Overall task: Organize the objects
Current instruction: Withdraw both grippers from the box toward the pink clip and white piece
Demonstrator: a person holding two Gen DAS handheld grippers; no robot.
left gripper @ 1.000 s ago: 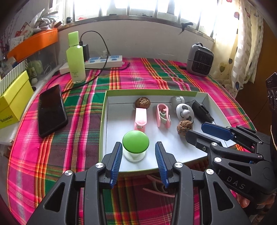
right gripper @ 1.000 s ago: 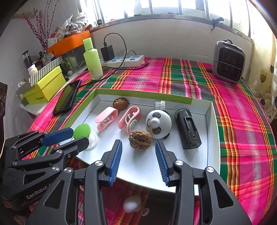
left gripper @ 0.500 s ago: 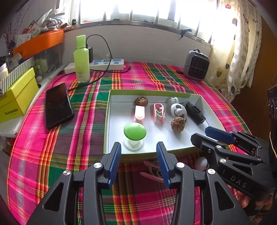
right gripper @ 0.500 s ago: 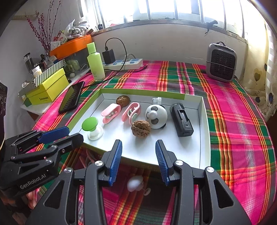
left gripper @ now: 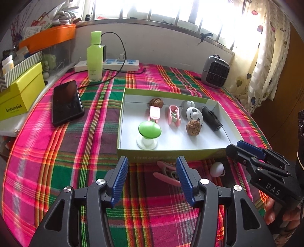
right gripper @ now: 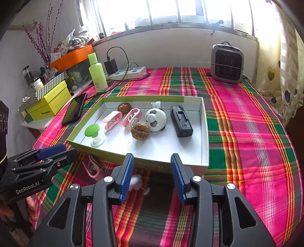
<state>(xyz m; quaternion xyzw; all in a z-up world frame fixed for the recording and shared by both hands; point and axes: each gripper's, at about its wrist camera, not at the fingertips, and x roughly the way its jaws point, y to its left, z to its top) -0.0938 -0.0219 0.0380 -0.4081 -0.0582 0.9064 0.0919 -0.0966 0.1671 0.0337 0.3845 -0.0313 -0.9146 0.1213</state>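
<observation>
This is a lived-in room of a home, with a table under a pink and green plaid cloth (right gripper: 247,133) pushed up against a barred window (right gripper: 171,11) hung with a heart-print curtain (left gripper: 266,66). Ordinary household things sit about: a small heater (right gripper: 227,62), a power strip (right gripper: 127,73) with a charger plugged in, a phone (left gripper: 66,102), a green bottle (left gripper: 94,57) and a yellow box (right gripper: 51,108). A cluttered side shelf holds an orange tray (left gripper: 47,39), jars and dried twigs (right gripper: 38,38).

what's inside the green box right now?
In the green box: green knob, two pink clips, two walnuts, panda toy, black charger. Something clear behind the panda is mostly hidden.
</observation>
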